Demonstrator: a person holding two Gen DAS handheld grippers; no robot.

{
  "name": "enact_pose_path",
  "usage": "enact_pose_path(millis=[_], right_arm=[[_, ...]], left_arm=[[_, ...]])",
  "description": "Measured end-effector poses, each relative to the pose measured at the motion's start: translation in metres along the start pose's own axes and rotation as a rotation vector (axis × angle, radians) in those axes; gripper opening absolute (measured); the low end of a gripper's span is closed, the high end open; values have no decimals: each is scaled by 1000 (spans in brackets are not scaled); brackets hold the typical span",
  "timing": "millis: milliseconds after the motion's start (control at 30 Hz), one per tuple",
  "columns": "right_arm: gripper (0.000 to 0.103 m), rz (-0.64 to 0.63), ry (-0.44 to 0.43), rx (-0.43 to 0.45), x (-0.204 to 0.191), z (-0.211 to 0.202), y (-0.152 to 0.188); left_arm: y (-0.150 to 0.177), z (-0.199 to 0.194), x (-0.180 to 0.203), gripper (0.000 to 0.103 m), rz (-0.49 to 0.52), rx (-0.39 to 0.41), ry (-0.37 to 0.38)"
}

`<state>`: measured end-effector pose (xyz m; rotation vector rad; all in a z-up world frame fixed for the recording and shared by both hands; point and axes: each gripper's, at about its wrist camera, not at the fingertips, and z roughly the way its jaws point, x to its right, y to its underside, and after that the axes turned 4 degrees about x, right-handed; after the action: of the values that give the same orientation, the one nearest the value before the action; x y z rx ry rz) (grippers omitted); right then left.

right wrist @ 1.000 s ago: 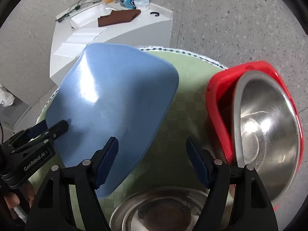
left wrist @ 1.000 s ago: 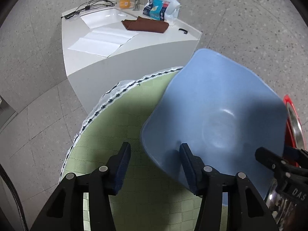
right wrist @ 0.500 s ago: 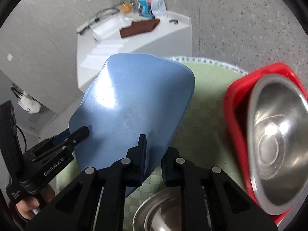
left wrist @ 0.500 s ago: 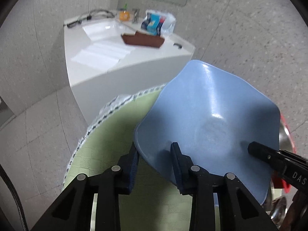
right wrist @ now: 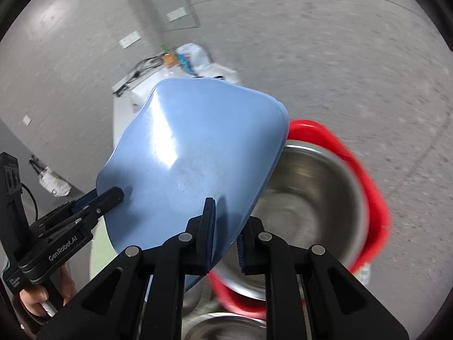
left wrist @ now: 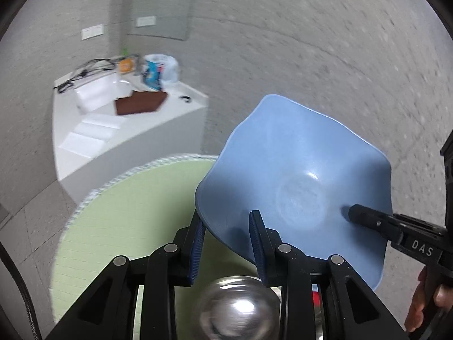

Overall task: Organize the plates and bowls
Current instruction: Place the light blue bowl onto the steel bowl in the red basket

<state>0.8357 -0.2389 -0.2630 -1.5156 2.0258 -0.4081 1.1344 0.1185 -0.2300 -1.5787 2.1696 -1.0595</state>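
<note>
A large blue basin (left wrist: 297,175) is lifted off the round green-clothed table (left wrist: 127,215). My left gripper (left wrist: 226,243) is shut on its near rim, and my right gripper (right wrist: 225,232) is shut on the opposite rim of the basin (right wrist: 192,158), seen from its underside. The right gripper's finger also shows in the left wrist view (left wrist: 376,223). A steel bowl (right wrist: 305,206) sits inside a red basin (right wrist: 365,175) to the right. A second steel bowl (left wrist: 237,308) lies below the grippers.
A white counter (left wrist: 121,124) with a sink, brown cloth (left wrist: 141,104), cables and packets stands beyond the table. Grey speckled floor surrounds everything. The views are motion-blurred.
Both grippers closed on the blue basin's rims and raised it off the table, carrying it up and toward the red basin.
</note>
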Motion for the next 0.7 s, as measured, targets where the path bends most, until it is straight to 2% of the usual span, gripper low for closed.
enact_pose_path(millis=[100,267,400,533,667,700], right_arm=[[13,42,24,-23,35,3,7],[13,68,50,-72,68,18,17],[13,77,52,-102,83,29,22],[18,69,58,-113,84,34,26],[18,64,79,-108,85,35,28],[19,66,83,-107,86,35,28]], left_arm=[[9,18,28,27,29,-46,0],[13,54,60,27,60,-107,-33],[14,76,67,27,60,-148,-56],[6,91,75,29,68,-144,-71],[7,94,79,36,68,-144,-79],[8,97,78,42,71,-147,-86]])
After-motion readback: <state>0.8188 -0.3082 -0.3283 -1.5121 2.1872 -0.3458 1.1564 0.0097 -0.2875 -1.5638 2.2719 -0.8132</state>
